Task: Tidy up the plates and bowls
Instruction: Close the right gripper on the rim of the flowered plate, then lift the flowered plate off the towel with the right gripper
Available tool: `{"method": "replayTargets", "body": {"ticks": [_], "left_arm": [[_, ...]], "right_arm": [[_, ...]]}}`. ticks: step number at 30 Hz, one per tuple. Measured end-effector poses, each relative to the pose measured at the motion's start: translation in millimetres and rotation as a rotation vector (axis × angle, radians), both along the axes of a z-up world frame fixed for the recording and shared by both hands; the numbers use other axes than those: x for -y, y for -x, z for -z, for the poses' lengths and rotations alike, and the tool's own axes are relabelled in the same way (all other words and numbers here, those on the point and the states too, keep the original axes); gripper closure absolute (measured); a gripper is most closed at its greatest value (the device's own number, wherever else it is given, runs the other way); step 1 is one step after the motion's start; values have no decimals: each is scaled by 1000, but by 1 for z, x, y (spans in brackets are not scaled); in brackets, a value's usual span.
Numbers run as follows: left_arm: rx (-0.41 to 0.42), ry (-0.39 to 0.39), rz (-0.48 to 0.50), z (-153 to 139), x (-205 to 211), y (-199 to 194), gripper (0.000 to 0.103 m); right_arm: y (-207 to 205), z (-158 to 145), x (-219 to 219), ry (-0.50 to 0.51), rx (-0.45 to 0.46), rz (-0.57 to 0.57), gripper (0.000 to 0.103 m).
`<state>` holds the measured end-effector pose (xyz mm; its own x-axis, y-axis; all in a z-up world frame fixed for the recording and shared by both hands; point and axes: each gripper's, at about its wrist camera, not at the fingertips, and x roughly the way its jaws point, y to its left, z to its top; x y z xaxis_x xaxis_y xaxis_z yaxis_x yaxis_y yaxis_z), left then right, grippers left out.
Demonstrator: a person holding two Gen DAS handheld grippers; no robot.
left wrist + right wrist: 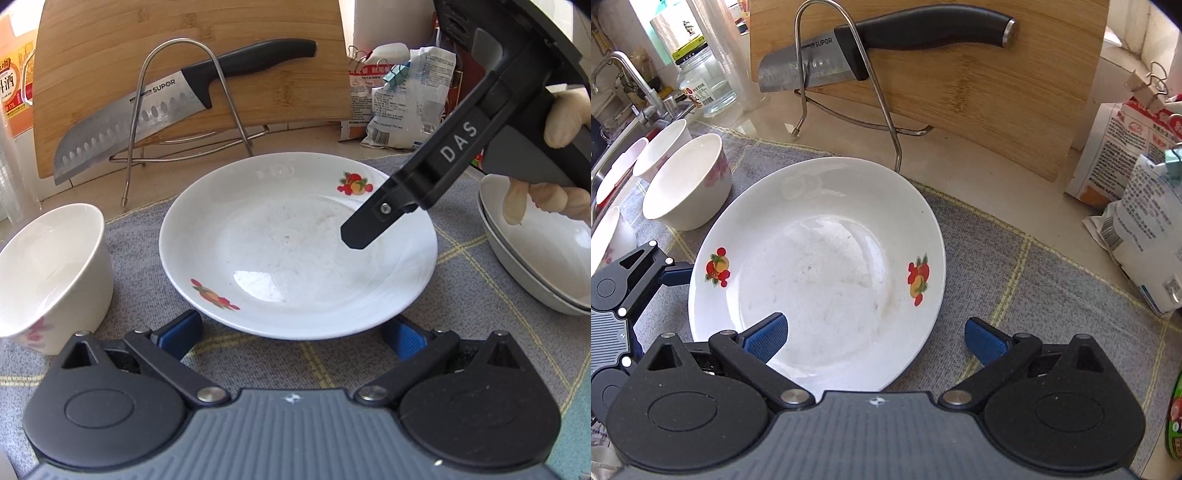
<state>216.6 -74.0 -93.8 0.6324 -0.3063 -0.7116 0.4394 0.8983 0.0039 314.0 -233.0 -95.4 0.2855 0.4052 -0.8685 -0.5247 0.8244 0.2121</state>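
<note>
Centre of frame: plate (299, 247) flat on grey cloth over tabletop.
Left gripper (291, 334): wide open, empty, at near rim.
Right gripper (875, 341): wide open, empty, straddling rim.
Handling: stiff, glazed, likely slippery, breakable; pinch rim.

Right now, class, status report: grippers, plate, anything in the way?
Left gripper open, at plate's near rim. Right gripper open, hovering over plate. Plate flat on mat, ungripped. Bowl close on left.
</note>
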Motion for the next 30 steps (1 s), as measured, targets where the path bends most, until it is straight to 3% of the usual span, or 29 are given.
{"method": "replayTargets", "body": {"ticks": [30], "left_arm": [[11, 6, 49, -5, -3, 3, 0]], "right_arm": [[-53, 4, -34, -80, -17, -160, 0]]}}
